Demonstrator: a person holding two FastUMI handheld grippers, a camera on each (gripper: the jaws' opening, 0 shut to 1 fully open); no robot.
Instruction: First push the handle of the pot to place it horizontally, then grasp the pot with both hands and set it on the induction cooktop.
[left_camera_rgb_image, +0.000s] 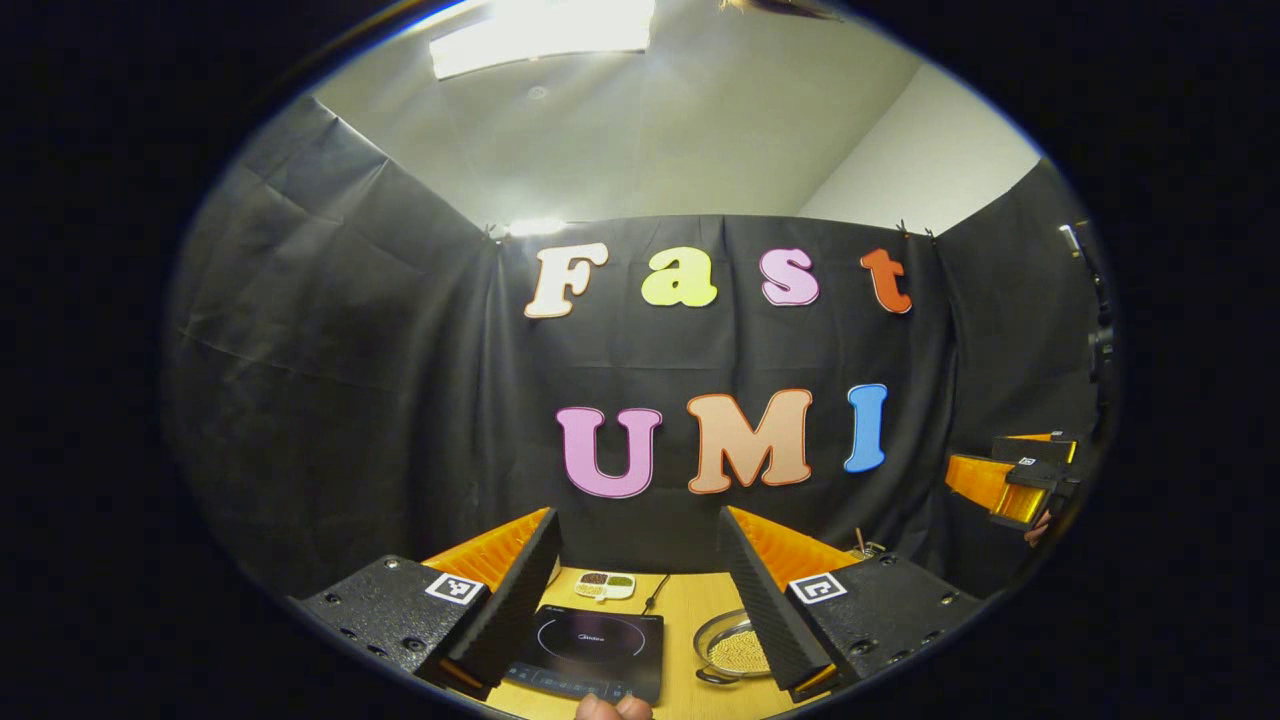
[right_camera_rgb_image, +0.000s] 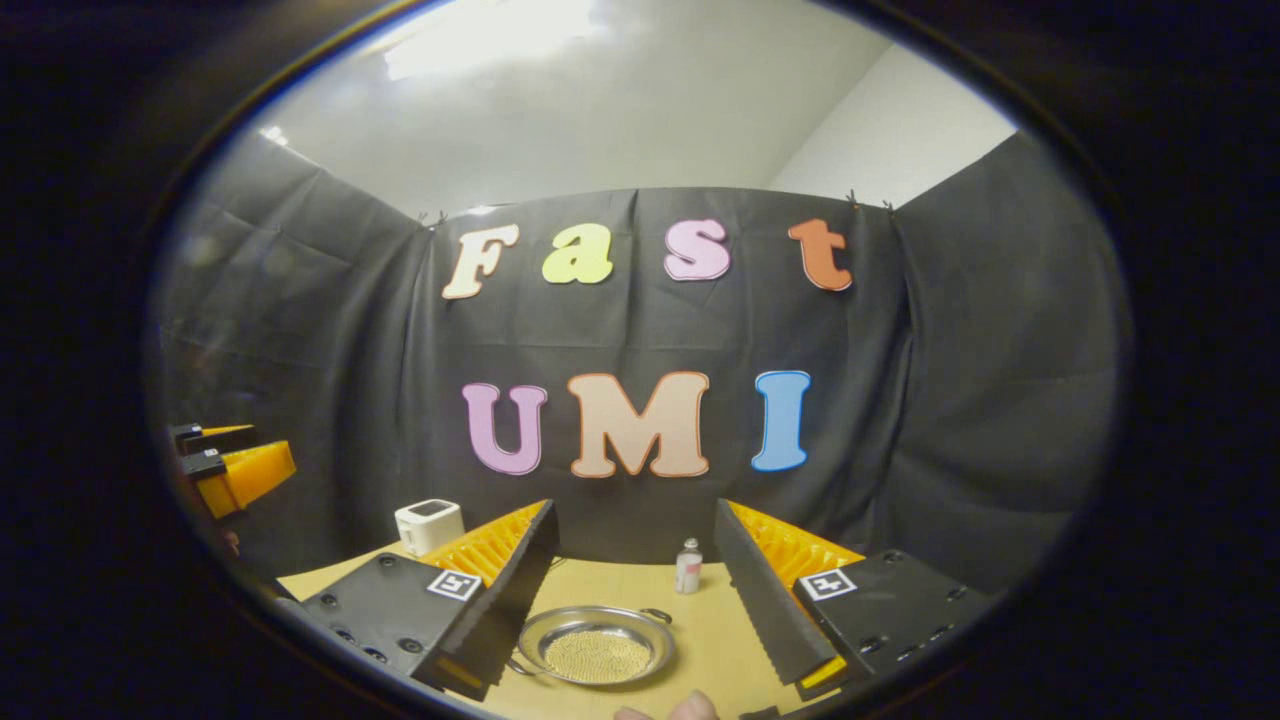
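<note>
Both steps look undone, going by where things lie: the pot (right_camera_rgb_image: 597, 647) sits on the bare surface (right_camera_rgb_image: 710, 640), beside the cooktop (left_camera_rgb_image: 592, 652) and apart from it, and neither claw touches it. In the left gripper view the cooktop is low in the middle with the pot just to its right, part hidden behind that claw's own finger. In the right gripper view the pot lies between the right claw's fingers but farther off on the surface, not in their grip.

The left claw (left_camera_rgb_image: 640, 590) is spread wide and holds nothing; the right claw (right_camera_rgb_image: 635, 590) is likewise wide apart and bare. Both hang above the surface, well short of the pot.

The pot is a shallow, round metal pan, shiny at the rim, its floor covered with what seems a fine mesh or small pale grains; I cannot tell which. A small loop handle shows at its near left edge and another at the far right, so the pair runs aslant, which I judge means the push to level them is yet to come. After that both claws must take a handle each and carry it left onto the cooktop
</note>
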